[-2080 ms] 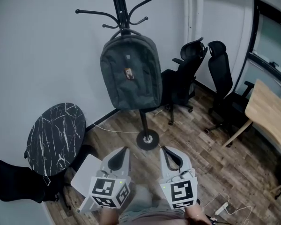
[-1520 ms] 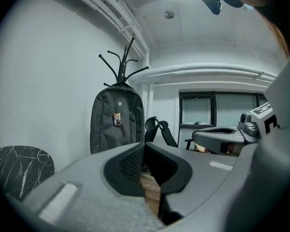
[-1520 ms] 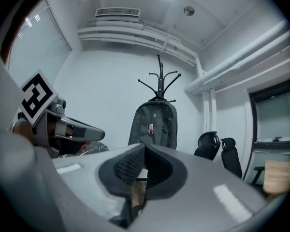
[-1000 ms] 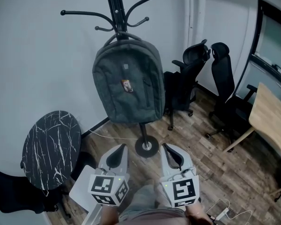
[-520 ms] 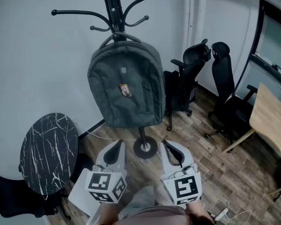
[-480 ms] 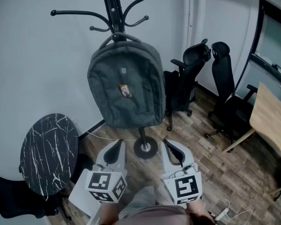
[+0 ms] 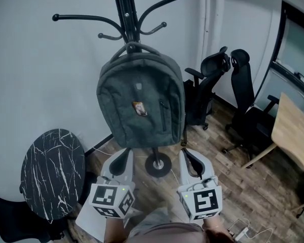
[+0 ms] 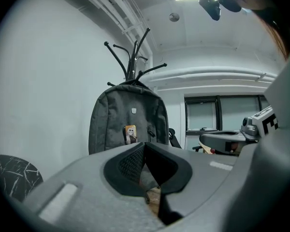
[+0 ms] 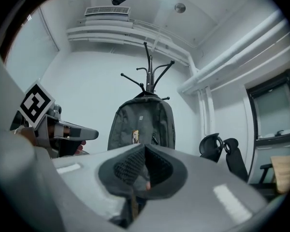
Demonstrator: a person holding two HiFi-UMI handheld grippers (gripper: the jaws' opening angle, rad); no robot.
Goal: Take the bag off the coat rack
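A dark grey backpack (image 7: 141,102) hangs by its top loop from a black coat rack (image 7: 127,14) that stands on a round base (image 7: 158,165). It also fills the middle of the left gripper view (image 8: 128,122) and the right gripper view (image 9: 141,122). My left gripper (image 7: 122,157) and right gripper (image 7: 190,156) are side by side below the backpack, apart from it, both pointing toward it. Both are shut with nothing between their jaws.
A round black marble-patterned table (image 7: 50,171) stands at the left by the wall. Two black office chairs (image 7: 228,92) are at the right, beside a wooden desk (image 7: 296,130). A cable and power strip (image 7: 240,232) lie on the wooden floor.
The view has moved closer to the rack, so the backpack looks larger and lower. Both grippers stay low and shut, slightly farther apart.
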